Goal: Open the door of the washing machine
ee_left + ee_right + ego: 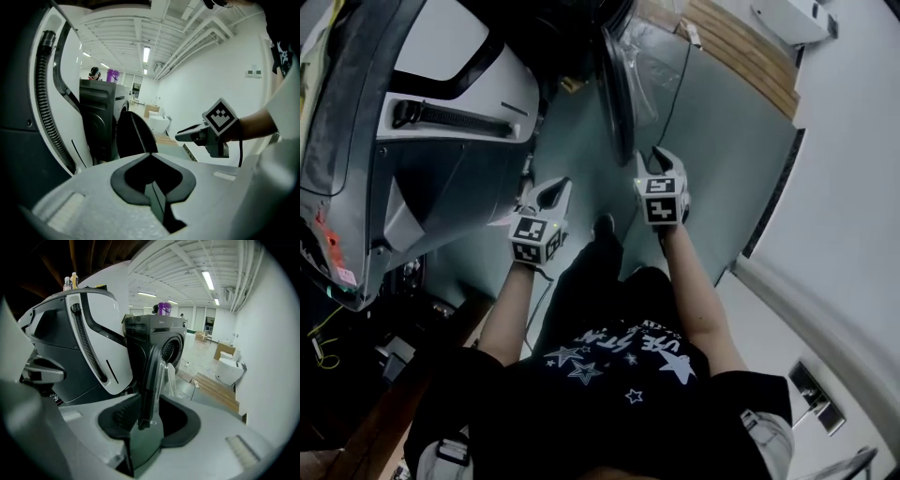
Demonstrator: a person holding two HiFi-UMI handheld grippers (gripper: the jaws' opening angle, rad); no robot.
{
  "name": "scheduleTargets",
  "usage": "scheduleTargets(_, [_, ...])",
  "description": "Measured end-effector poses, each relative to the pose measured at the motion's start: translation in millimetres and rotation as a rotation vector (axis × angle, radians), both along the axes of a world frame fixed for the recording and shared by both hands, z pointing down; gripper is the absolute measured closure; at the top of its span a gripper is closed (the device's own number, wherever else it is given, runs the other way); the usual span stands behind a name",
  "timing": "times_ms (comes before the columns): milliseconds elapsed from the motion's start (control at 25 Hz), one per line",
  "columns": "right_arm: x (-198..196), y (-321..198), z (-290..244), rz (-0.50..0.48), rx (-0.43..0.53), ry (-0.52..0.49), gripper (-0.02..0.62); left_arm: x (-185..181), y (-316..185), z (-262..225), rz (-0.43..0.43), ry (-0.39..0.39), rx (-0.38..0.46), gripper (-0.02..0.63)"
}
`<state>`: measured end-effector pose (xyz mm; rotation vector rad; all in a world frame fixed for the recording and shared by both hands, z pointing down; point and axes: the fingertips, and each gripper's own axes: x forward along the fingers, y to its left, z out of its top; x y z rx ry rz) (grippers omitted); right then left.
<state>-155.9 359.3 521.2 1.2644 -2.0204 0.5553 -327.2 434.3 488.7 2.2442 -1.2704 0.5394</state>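
The dark front-loading washing machine stands ahead with its round door swung out, seen edge-on. In the head view the door juts toward me from the dark drum opening. My right gripper hovers just right of the door's near edge. In the right gripper view its jaws stand open, with the door's lower edge in line between them and no pad pressing on it. My left gripper floats left of the door, and its jaws are shut on nothing. The door also shows beyond the left gripper.
A large white and grey machine fills the left side, close to my left gripper. A wooden pallet lies on the floor behind the door. A white wall runs along the right. My shoe rests on the grey-green floor below the grippers.
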Motion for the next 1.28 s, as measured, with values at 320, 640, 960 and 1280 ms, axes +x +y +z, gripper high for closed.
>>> scheduleTargets(320, [56, 32, -69, 0.032, 0.079, -0.028, 0.509, 53, 0, -60, 0.058, 0.011, 0.087, 0.594])
scheduleTargets(640, [102, 78, -126, 0.025, 0.168, -0.042, 0.576, 99, 37, -108, 0.076, 0.039, 0.161, 0.594])
scheduleTargets(960, [132, 126, -167, 0.039, 0.245, -0.083, 0.591, 123, 90, -138, 0.088, 0.030, 0.226, 0.594])
scheduleTargets(1280, [156, 186, -203, 0.046, 0.336, -0.121, 0.591, 147, 155, -168, 0.101, 0.067, 0.309, 0.594])
